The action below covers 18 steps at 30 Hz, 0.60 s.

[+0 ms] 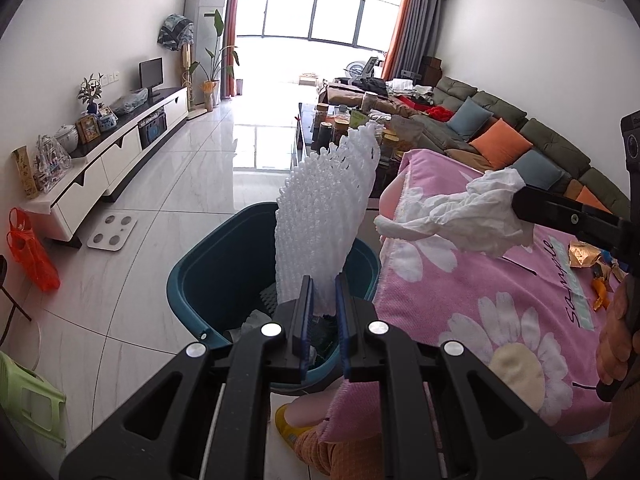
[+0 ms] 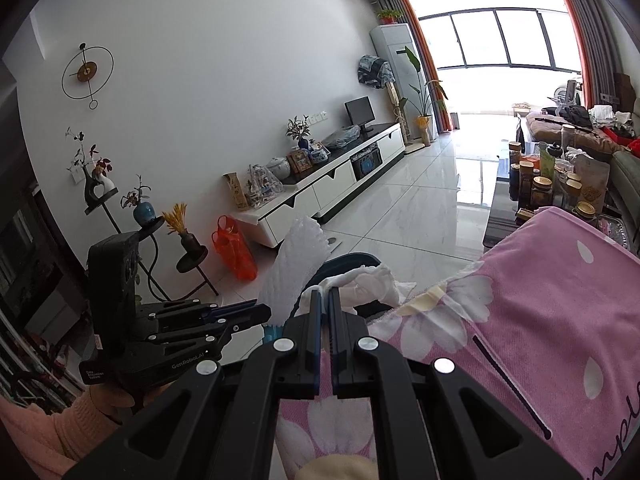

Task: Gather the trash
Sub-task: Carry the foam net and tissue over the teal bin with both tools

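Note:
My left gripper [image 1: 323, 280] is shut on a white foam net sleeve [image 1: 320, 216] and holds it upright above the teal bin [image 1: 200, 276], which has trash inside. My right gripper [image 2: 325, 294] is shut on a crumpled white tissue [image 2: 370, 284], held over the edge of the pink flowered cloth [image 2: 560, 320] near the bin [image 2: 352, 259]. In the left wrist view the tissue [image 1: 464, 212] hangs from the right gripper's fingers [image 1: 560, 216]. In the right wrist view the foam sleeve [image 2: 292, 272] sticks up from the left gripper [image 2: 256, 312].
Gold and orange wrappers [image 1: 592, 264] lie on the pink cloth [image 1: 500, 300]. An orange plastic bag [image 1: 32, 252] and a white scale [image 1: 112, 232] sit on the tiled floor by the white TV cabinet [image 1: 120, 156]. A coffee table with jars [image 2: 548, 184] stands beyond.

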Tool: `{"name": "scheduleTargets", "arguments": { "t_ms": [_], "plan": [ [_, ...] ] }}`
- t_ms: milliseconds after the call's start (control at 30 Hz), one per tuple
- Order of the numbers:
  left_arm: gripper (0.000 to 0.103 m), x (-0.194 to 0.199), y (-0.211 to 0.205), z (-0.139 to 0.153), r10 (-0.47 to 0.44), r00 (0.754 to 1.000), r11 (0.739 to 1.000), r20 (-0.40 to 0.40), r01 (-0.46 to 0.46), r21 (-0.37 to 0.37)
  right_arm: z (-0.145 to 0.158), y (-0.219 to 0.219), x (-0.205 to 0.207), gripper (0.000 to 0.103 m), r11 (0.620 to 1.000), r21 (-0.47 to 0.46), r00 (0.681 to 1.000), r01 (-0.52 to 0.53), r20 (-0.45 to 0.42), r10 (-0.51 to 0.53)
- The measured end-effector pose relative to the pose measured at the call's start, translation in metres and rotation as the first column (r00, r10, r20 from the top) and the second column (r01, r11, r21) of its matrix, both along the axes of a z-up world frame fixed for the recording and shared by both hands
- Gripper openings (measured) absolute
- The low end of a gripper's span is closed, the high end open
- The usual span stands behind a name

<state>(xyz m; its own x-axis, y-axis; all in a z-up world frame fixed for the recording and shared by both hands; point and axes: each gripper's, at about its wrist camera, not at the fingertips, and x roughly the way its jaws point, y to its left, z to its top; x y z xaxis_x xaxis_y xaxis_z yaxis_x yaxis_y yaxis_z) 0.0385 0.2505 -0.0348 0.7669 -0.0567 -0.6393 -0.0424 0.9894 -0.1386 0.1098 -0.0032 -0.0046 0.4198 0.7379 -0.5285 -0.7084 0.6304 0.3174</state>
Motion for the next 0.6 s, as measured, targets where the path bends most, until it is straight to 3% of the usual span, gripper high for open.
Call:
{"name": "scheduleTargets", "arguments": {
  "t_ms": [600],
  "plan": [
    [0.011,0.013,0.004,-0.016,0.042,0.999,0.999,-0.034,-0.042,-0.003,-0.016,0.034,0.018,0.003,0.998,-0.05,0.999,-0.036,-0.036,0.035]
  ]
}}
